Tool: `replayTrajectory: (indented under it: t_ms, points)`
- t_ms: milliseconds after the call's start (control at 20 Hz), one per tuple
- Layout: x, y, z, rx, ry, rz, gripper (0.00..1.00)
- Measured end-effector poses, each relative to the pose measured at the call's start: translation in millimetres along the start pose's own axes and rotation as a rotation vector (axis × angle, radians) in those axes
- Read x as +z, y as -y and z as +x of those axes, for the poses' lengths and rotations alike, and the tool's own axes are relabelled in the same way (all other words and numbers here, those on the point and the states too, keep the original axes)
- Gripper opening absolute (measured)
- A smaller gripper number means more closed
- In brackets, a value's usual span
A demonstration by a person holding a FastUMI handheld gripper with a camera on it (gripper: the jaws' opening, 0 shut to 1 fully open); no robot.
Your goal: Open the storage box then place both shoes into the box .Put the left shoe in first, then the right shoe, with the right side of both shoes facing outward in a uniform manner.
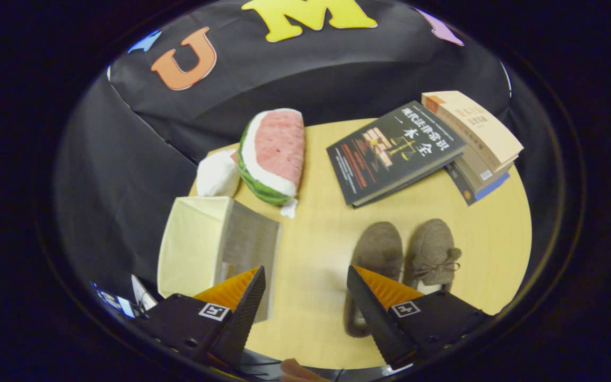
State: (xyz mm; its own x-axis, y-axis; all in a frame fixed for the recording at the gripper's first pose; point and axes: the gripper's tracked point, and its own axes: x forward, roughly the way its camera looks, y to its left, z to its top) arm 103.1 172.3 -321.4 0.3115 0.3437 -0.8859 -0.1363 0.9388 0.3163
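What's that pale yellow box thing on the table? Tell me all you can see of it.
The storage box looks like a soft fabric cube, pale yellow on its lid with greyish side walls. It sits shut and upright on the wooden table, just in front of a white plush and a watermelon cushion. The open tongs hover near it; one finger overlaps its near corner.

On the tabletop [316,254] the storage box [215,249] stands at the left, the two shoes [406,260] side by side at the right, apart from it. Behind the box lies a watermelon cushion [273,156]; behind the shoes a book [393,151] leans on a stack of books [478,143]. The gripper [305,289] hovers with jaws spread, bare tabletop between them
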Motion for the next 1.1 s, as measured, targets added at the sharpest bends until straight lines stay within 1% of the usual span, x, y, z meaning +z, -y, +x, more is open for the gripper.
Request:
replayTrajectory:
  t_ms: [100,200,300,350,450,500,600,650,700,750,800,850,900,1000,1100]
  points:
    - [-20,23,5,-0.018,-0.046,-0.010,0.94]
    - [-36,39,11,-0.007,-0.096,-0.024,0.95]
    - [-51,59,14,-0.018,-0.148,-0.050,0.91]
    - [-55,70,16,-0.031,-0.158,-0.060,0.92]
    - [-64,84,23,-0.053,-0.186,-0.059,0.84]
    - [-67,85,27,-0.044,-0.193,-0.048,0.80]
    - [-67,89,39,-0.051,-0.205,-0.022,0.73]
    - [-68,89,45,-0.047,-0.212,-0.014,0.67]
    - [-70,95,50,-0.069,-0.222,-0.010,0.62]
    - [-71,103,53,-0.108,-0.228,0.000,0.57]
    - [-73,107,55,-0.121,-0.237,0.012,0.51]
    - [-74,113,58,-0.139,-0.241,0.019,0.49]
    - [-73,117,59,-0.152,-0.244,0.024,0.38]
    - [-75,119,63,-0.142,-0.246,0.046,0.16]
    - [-75,121,68,-0.139,-0.239,0.081,0.16]
